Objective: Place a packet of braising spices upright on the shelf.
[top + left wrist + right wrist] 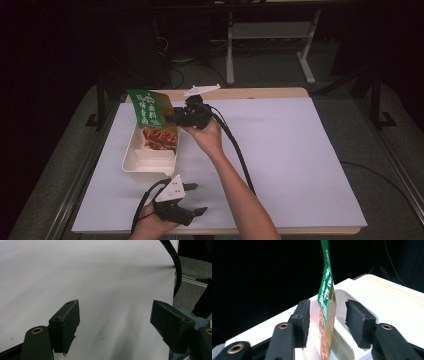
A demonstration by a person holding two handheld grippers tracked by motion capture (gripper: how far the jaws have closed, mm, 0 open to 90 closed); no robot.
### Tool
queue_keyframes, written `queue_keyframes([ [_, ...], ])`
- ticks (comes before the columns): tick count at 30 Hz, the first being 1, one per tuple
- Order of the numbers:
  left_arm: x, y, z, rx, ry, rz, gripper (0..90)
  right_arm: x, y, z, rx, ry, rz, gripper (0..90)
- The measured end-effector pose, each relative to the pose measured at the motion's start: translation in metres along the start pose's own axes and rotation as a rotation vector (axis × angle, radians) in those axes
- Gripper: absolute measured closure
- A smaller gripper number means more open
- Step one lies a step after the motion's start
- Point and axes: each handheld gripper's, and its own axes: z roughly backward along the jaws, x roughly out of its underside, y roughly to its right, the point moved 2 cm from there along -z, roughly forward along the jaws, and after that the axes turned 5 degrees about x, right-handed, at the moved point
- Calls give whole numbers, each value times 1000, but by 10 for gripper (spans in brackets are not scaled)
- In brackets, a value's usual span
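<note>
Green and orange, the glossy printed food pouch point(151, 119) stands nearly upright with its lower end inside the white rectangular plastic tray point(131, 157), leaning against the tray's far end. In the right gripper view the pouch point(327, 312) is seen edge-on, rising between the two black jaws of the right gripper point(327, 323); a gap shows on each side of it, so the pads do not press on it and the jaws stand open around it. In the high view the right gripper point(176, 118) reaches in level from the right, just beside the pouch, with its grey three-cornered plate on top and its black cable trailing back along the person's forearm.

The tray sits on the left part of the white paper sheet point(280, 150) that covers the wooden tabletop point(280, 93), its near compartment pale and shallow.

The left gripper point(196, 199) rests low near the front edge of the sheet, well apart from the tray, held in the person's left hand. In the left gripper view its jaws stand wide open over bare white paper, with nothing between them point(113, 325).
</note>
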Motion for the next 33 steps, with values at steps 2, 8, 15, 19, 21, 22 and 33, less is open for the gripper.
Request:
queue_keyframes([
  [2,0,0,0,-1,1,1,229,1,1,4,-3,-7,4,509],
  [8,1,-2,0,-2,4,12,226,4,3,16,-5,-26,10,474],
  [15,1,-4,0,-4,13,24,225,8,10,31,-17,-25,4,407],
  [19,1,-6,0,-6,12,28,222,11,13,38,-25,-29,2,369],
  [21,1,-6,0,-6,10,28,222,12,15,41,-21,-36,1,357],
  [22,1,-6,0,-6,10,28,222,14,16,43,-19,-36,1,356],
  [33,2,-6,1,-9,6,27,223,22,22,61,-2,-50,-11,317],
])
